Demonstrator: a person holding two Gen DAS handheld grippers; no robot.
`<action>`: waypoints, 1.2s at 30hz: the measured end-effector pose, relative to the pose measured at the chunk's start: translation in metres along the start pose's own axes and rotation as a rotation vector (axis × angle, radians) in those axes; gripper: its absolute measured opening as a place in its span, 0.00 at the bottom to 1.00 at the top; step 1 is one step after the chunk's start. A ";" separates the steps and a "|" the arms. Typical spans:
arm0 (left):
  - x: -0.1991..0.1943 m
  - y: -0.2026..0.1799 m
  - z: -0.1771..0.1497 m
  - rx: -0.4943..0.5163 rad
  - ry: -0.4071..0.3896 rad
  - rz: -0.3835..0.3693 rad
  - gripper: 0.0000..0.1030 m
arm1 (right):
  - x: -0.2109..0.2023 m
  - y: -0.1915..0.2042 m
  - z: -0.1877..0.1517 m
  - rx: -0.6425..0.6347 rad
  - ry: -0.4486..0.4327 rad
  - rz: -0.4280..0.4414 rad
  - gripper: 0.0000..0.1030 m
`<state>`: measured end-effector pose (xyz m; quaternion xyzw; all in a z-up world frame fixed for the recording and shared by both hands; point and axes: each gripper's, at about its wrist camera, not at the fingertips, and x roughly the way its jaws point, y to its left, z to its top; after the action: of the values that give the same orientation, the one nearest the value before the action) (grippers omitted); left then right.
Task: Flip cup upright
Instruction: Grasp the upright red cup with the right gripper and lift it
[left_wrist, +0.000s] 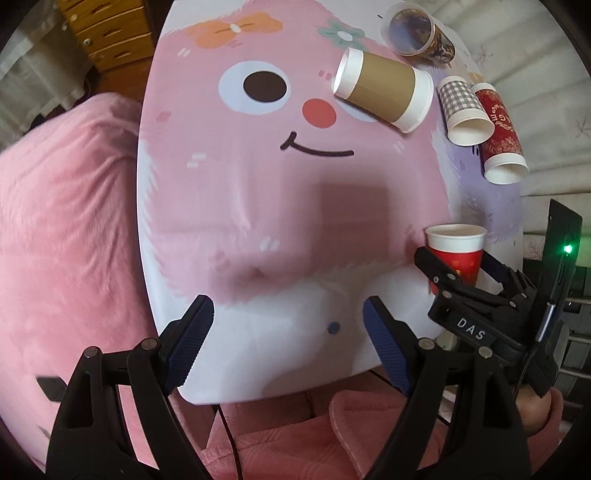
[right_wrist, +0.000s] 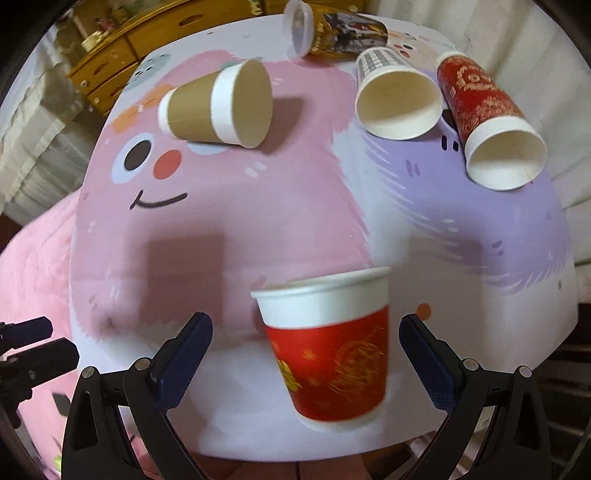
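Observation:
A red paper cup with a white rim (right_wrist: 327, 350) stands upright near the front edge of the cartoon-print table (right_wrist: 258, 229). My right gripper (right_wrist: 308, 358) is open, its fingers on either side of the cup and apart from it. The cup also shows in the left wrist view (left_wrist: 456, 254), with the right gripper (left_wrist: 458, 273) around it. My left gripper (left_wrist: 288, 343) is open and empty above the table's front edge, left of the cup.
Several cups lie on their sides at the back: a brown-sleeved cup (right_wrist: 218, 107), a checked cup (right_wrist: 395, 92), a red patterned cup (right_wrist: 487, 118) and a clear-lidded dark cup (right_wrist: 332, 33). A pink fluffy blanket (left_wrist: 66, 221) lies left. A wooden drawer unit (right_wrist: 122, 55) stands behind.

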<state>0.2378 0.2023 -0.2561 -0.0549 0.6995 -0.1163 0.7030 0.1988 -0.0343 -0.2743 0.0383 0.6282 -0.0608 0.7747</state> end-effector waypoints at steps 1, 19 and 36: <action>0.002 0.001 0.004 0.005 0.000 0.006 0.79 | 0.002 -0.001 0.002 0.022 0.008 -0.002 1.00; 0.019 -0.028 0.032 0.149 0.046 0.126 0.79 | 0.000 -0.025 -0.008 0.163 0.004 0.038 0.63; 0.013 -0.027 0.022 0.203 0.008 0.186 0.79 | -0.027 -0.072 -0.049 0.203 -0.695 0.098 0.61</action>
<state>0.2571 0.1708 -0.2621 0.0820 0.6890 -0.1210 0.7099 0.1354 -0.0974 -0.2568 0.1221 0.3154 -0.0948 0.9363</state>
